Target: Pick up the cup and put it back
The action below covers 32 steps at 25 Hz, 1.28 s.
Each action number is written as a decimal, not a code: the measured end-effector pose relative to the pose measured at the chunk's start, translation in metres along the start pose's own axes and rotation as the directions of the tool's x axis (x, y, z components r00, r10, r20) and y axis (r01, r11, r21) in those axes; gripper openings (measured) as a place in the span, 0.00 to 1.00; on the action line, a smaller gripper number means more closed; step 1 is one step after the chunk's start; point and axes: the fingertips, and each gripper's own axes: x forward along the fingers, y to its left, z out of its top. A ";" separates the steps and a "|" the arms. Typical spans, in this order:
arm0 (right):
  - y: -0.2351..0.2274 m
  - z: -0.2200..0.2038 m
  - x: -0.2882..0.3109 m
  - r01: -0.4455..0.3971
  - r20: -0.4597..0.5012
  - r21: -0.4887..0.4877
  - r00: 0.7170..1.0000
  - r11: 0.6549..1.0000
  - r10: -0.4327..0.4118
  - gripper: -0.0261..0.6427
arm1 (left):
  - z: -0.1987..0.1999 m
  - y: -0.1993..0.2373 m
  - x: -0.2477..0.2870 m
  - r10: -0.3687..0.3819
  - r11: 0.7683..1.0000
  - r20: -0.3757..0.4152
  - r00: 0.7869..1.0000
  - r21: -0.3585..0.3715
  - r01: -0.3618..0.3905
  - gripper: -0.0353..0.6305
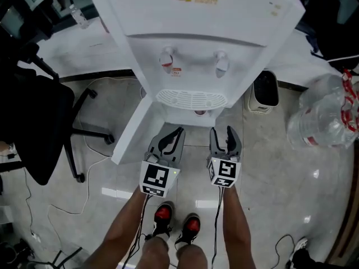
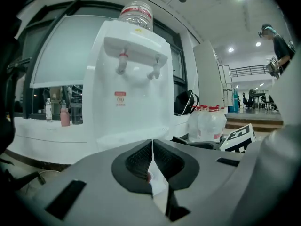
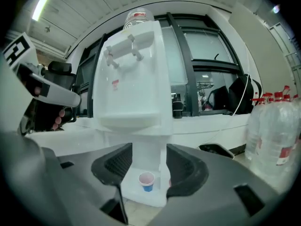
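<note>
Fingers (image 3: 116, 164) of right gripper (image 3: 146, 163) stand apart, cup (image 3: 147, 181) beyond.

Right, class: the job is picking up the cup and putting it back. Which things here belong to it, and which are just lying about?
Belongs to the job:
cup
water dispenser, which the cup stands in
right gripper, fingers open, lined up on the cup

Just lying about:
office chair
large water bottles
small bin

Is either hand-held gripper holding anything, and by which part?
Nothing is held: left hand-held gripper shut, empty; right hand-held gripper open, the cup standing beyond its jaws.
</note>
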 end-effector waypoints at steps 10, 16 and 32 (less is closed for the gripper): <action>-0.010 0.177 -0.094 0.019 0.024 -0.015 1.000 1.000 -0.019 0.23 | 0.148 -0.018 -0.068 0.006 1.000 0.004 1.000 -0.023 -0.006 0.10; -0.010 0.289 -0.153 0.036 0.019 -0.015 0.999 0.999 -0.036 0.12 | 0.244 -0.014 -0.123 0.046 0.999 0.008 0.999 -0.028 -0.046 0.10; 0.020 0.553 -0.291 0.000 0.165 -0.113 0.986 0.994 0.019 0.07 | 0.495 -0.029 -0.266 0.113 0.993 0.196 0.974 0.011 -0.117 0.10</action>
